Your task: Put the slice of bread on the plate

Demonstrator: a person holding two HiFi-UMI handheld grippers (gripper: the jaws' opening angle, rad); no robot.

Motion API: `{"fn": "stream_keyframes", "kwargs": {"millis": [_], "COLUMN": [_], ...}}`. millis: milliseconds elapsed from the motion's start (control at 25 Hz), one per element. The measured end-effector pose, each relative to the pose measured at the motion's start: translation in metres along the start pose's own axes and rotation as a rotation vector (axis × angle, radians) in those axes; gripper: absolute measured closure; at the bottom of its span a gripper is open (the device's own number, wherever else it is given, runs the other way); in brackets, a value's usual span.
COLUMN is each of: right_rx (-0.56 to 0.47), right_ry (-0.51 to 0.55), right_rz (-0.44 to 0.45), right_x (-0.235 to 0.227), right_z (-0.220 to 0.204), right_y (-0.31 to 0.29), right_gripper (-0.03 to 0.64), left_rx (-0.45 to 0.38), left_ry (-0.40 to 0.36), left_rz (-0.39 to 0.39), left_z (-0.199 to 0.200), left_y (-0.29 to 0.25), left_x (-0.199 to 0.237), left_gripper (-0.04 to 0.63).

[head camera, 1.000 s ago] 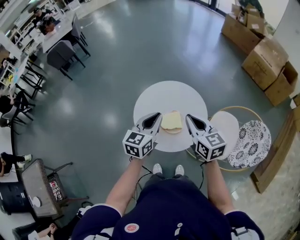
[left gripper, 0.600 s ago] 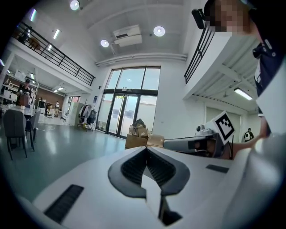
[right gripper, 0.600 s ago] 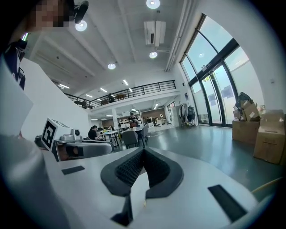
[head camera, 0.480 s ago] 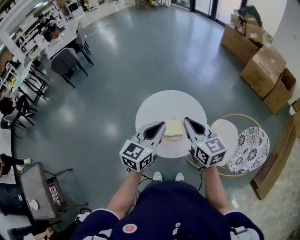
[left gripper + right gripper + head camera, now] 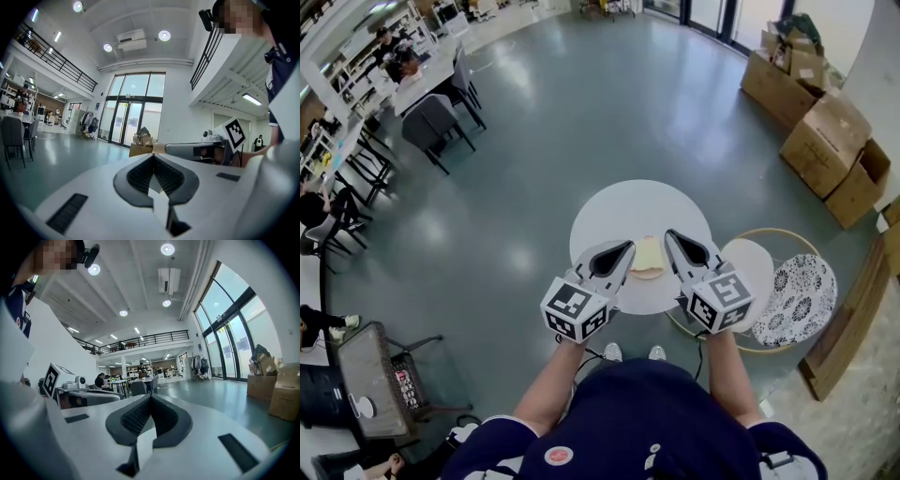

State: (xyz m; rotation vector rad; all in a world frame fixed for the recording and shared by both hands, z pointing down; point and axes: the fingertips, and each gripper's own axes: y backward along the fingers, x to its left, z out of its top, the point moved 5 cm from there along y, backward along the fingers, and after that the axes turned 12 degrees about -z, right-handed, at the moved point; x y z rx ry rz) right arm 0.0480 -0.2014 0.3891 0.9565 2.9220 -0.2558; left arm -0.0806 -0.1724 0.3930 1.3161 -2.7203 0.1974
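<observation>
– Pale slice of bread (image 5: 647,251) lies on the small tan plate (image 5: 646,274), near the front edge of the round white desk (image 5: 619,211). Why are both tools off it?

– By my reading the placing is done. The bread rests flat on the plate and neither grip has anything in it. The left tool (image 5: 624,250) hangs just left of the slice and the right tool (image 5: 672,239) just right of it. Both are above the desk, and neither seems to touch the bread. In each gripper view the ribbed pads are pressed together with nothing between them.

– Pointing where?

– Roughly level, out across the hall, not down at the plate. That suits hands that are finished rather than reaching.

– Any writing?

– None legible. The cube (image 5: 576,307) on the left tool carries black-and-white square markers only, and so does its twin on the right. The cardboard boxes (image 5: 830,127) by the wall are too small for any print to be read.
</observation>
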Motion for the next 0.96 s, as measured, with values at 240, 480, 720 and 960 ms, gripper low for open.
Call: {"fn": "stream_keyframes", "kwargs": {"millis": [240, 480, 720, 960], "right_rx": [-0.009, -0.015, -0.017, -0.018], "right_ry": [0.011, 0.01, 0.01, 0.014], "right_rz": [0.018, 0.019, 0.02, 0.02], "right_x": [0.0048, 0.0043, 0.003, 0.0019], "right_z": [0.0039, 0.0039, 0.0049, 0.0032], "right_y": [0.001, 0.0039, 0.0041, 0.0057], "right_gripper": [0.611, 0.611, 0.611, 0.611], "left_rx": [0.003, 0.004, 0.006, 0.006], "left_ry": [0.007, 0.012, 0.017, 0.021], "left_rz": [0.012, 0.012, 0.014, 0.011], "left_z": [-0.0005, -0.003, -0.003, -0.0056], "left_y": [0.0016, 0.0003, -0.0008, -0.0011], "left_x": [0.0004, -0.0029, -0.0026, -0.0051], "left_gripper": [0.588, 0.588, 0.588, 0.588]}}
